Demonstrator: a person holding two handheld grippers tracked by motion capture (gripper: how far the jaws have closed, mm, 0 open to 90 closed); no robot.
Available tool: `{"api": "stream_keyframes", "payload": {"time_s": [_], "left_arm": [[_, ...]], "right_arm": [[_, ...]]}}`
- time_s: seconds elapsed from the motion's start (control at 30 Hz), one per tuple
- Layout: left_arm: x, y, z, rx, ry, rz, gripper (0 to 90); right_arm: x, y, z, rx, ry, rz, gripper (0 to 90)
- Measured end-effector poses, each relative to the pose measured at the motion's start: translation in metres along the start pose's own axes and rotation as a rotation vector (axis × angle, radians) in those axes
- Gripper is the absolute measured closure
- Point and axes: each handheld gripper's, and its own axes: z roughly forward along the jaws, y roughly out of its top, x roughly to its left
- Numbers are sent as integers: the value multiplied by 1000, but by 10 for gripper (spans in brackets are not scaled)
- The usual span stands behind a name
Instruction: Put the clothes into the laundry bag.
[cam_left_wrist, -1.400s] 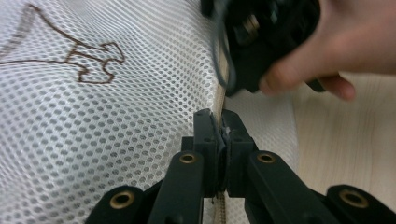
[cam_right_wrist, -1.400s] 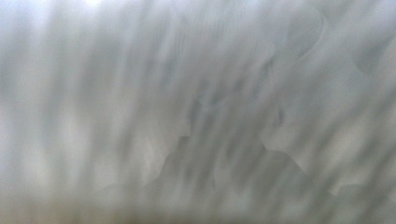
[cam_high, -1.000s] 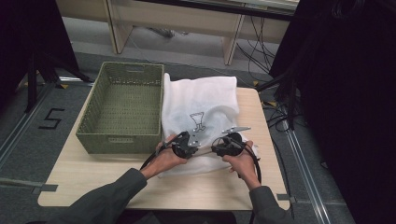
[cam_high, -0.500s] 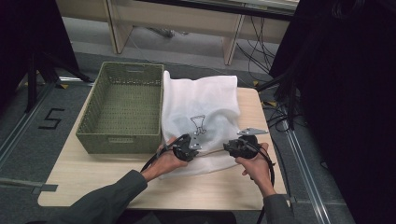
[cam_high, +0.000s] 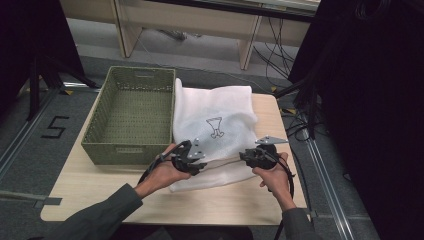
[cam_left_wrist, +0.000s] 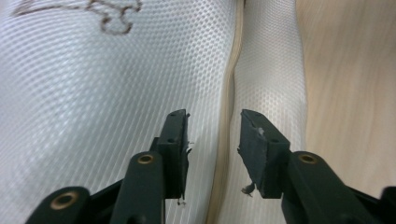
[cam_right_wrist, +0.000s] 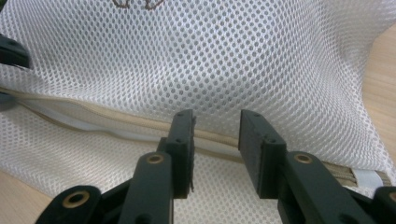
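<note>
Both tools, left tool (cam_left_wrist: 212, 140) and right tool (cam_right_wrist: 215, 135), hover open over the mesh laundry bag's (cam_high: 215, 107) zipper (cam_right_wrist: 116, 116), seemingly poised to grip it.

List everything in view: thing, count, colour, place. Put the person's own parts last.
mesh laundry bag: one, white, flat on the table's right half, its left edge against the basket
zipper: one, beige, runs across the bag near its near edge, partly open
printed figure: one, dark outline, middle of the bag
basket: one, olive green, woven, left half of the table
table: one, light wood, under it all
floor number 5: one, black, left of the table
left gripper: one, black, open, jaws either side of the zipper line
right gripper: one, black, open, over the zipper
hands: two, each holding a gripper at the bag's near edge; grey sleeves
</note>
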Motion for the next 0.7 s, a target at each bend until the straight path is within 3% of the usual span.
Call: {"api": "stream_keyframes", "payload": {"time_s": [0.2, 0.27, 0.4, 0.47, 0.5, 0.53, 0.7], "left_arm": [[8, -24, -34, -13, 44, -69, 499], [9, -32, -43, -24, 60, -111, 477], [11, -45, -59, -23, 79, -137, 440], [11, -50, -65, -25, 78, -157, 417], [11, -52, -67, -29, 77, -172, 411], [12, -53, -70, -27, 84, -160, 404], [14, -62, -80, -36, 107, -207, 359]], "right_arm": [[2, 1, -2, -5, 5, 19, 658], [0, 1, -2, -20, -10, -11, 657], [-1, 2, -3, -8, -2, -14, 654], [-1, 2, -3, -11, 1, -12, 650], [0, 2, -2, -12, 26, -1, 648], [0, 2, -3, -13, 3, -9, 644], [3, 1, -4, -11, 9, 26, 591]]}}
